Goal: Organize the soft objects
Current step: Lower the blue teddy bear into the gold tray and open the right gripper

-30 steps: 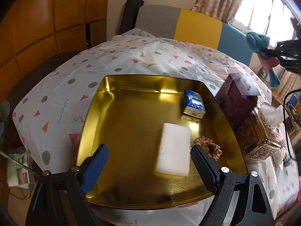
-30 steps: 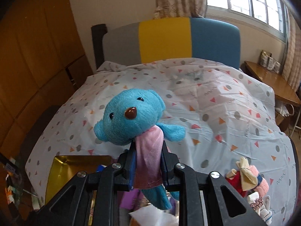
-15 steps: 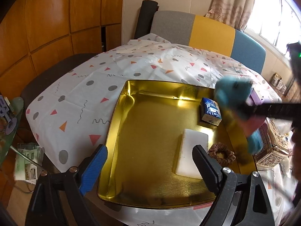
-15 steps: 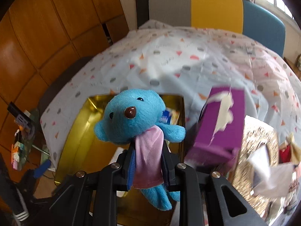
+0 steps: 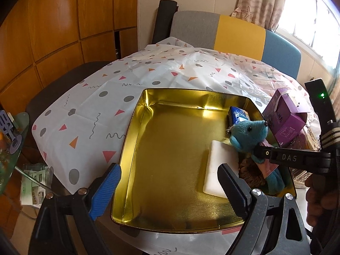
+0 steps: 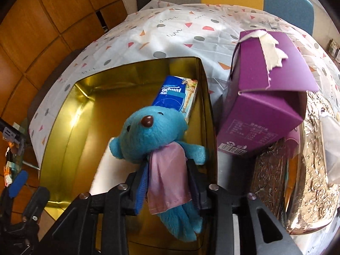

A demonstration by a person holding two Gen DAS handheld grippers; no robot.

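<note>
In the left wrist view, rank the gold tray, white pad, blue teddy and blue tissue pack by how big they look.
1. Gold tray, by far the largest.
2. White pad and blue teddy: too close to rank, both partly hidden.
3. Blue tissue pack, smallest, though farthest from the camera.

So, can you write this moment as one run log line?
right gripper: jaws just opening, bear between them | bear: over sponge in tin | left gripper: open, empty

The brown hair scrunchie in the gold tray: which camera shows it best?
The left wrist view. The scrunchie shows partly there, beside the white sponge and under the blue teddy bear. In the right wrist view, the bear and right gripper hide it completely.
</note>
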